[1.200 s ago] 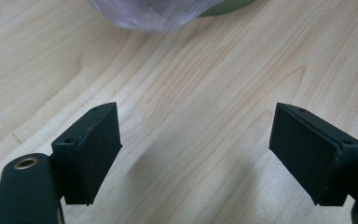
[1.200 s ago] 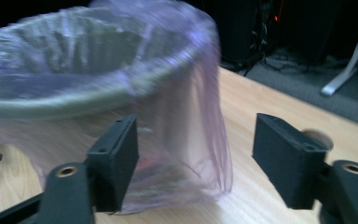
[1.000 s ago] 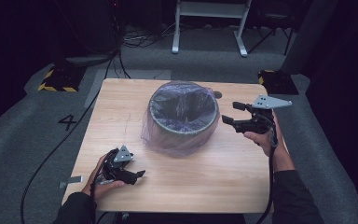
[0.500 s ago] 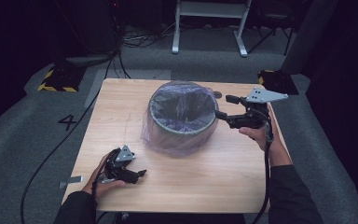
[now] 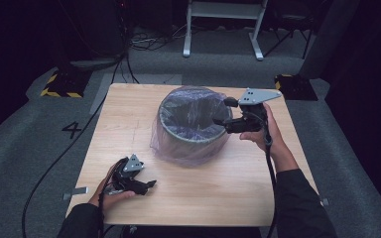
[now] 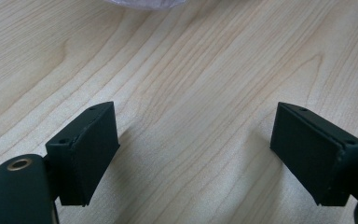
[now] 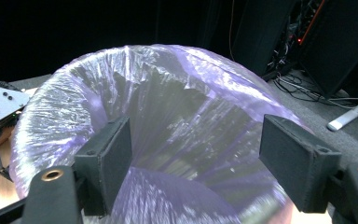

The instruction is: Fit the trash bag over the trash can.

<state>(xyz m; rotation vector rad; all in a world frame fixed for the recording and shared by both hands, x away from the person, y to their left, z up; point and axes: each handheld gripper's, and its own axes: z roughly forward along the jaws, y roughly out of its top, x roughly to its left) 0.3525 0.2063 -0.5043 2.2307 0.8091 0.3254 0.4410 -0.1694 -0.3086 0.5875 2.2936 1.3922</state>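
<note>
A round grey bin (image 5: pixel 194 133) lined with a thin purple plastic bag (image 5: pixel 178 148) stands in the middle of the wooden table (image 5: pixel 228 188). My right gripper (image 5: pixel 223 112) is held level at the bin's right rim, jaws open, reaching just over the edge. In the right gripper view the open right gripper (image 7: pixel 196 163) faces the bag-lined mouth of the bin (image 7: pixel 168 107), and nothing is between its pads. My left gripper (image 5: pixel 148 184) rests near the table's front left, open. In the left gripper view it (image 6: pixel 196 154) stands over bare wood.
The bag's skirt (image 6: pixel 140 3) spreads onto the table around the bin. On the carpet beyond the table lie cables, two yellow-and-black striped blocks (image 5: pixel 59 84) (image 5: pixel 290 82) and a white metal stand (image 5: pixel 223 29). A "4" (image 5: pixel 73 130) is marked on the floor at left.
My right gripper has moved left toward the bin and a little upward, so its jaws now reach over the rim. The left gripper has stayed where it was.
</note>
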